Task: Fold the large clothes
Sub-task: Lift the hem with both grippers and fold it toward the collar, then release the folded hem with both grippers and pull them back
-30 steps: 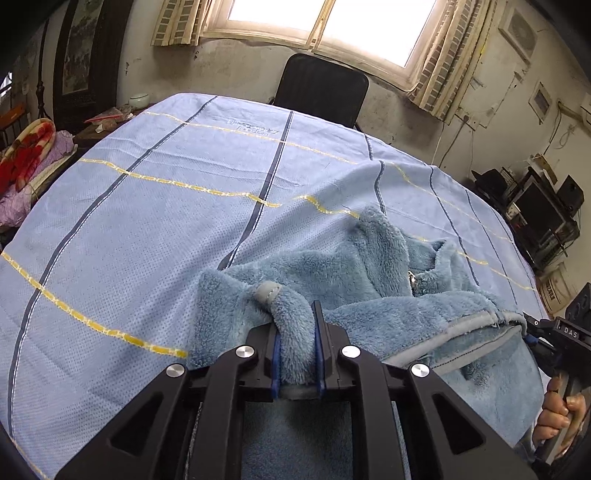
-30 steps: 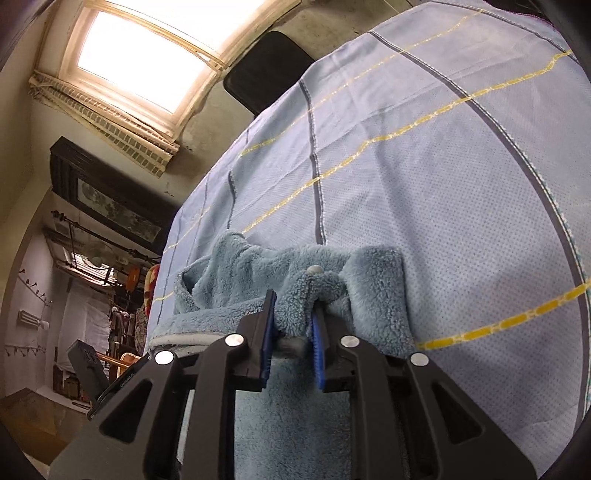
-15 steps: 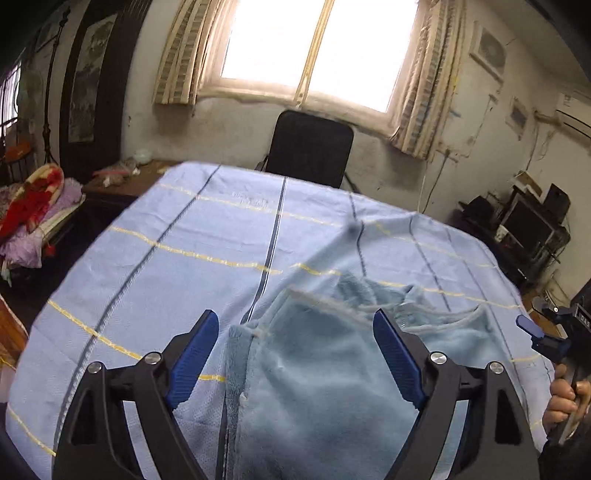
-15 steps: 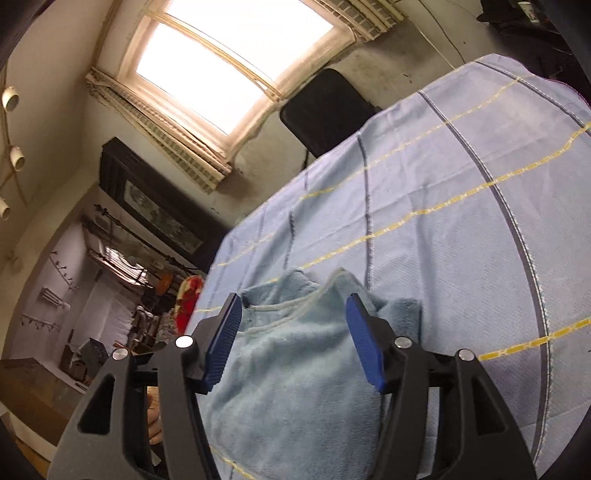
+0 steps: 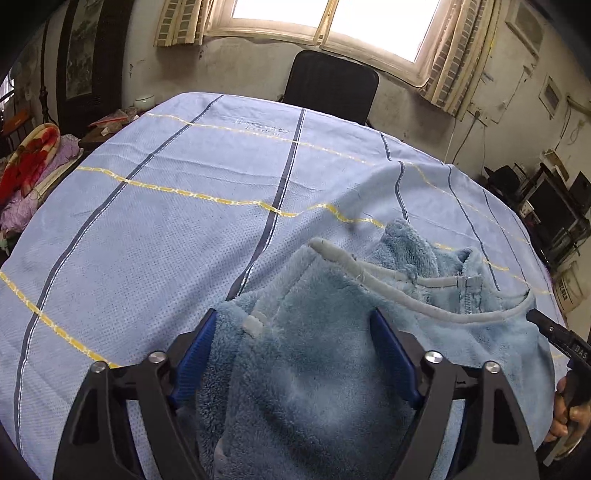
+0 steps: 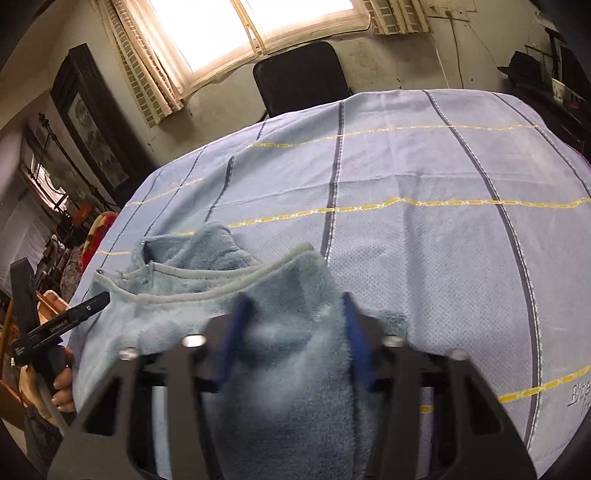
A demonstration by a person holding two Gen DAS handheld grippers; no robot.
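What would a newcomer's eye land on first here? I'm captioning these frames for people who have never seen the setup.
The fluffy blue fleece garment stands out first, lying at the near edge of the striped blue sheet with its grey piped hem on top. Next come the open left tool and open right tool, each straddling the fleece without gripping it. Behind, a bright window glows above a black chair.

Each tool (image 5: 295, 356) is black plastic with blue finger pads (image 5: 393, 360), silver screws (image 5: 433, 356) and white lettering.
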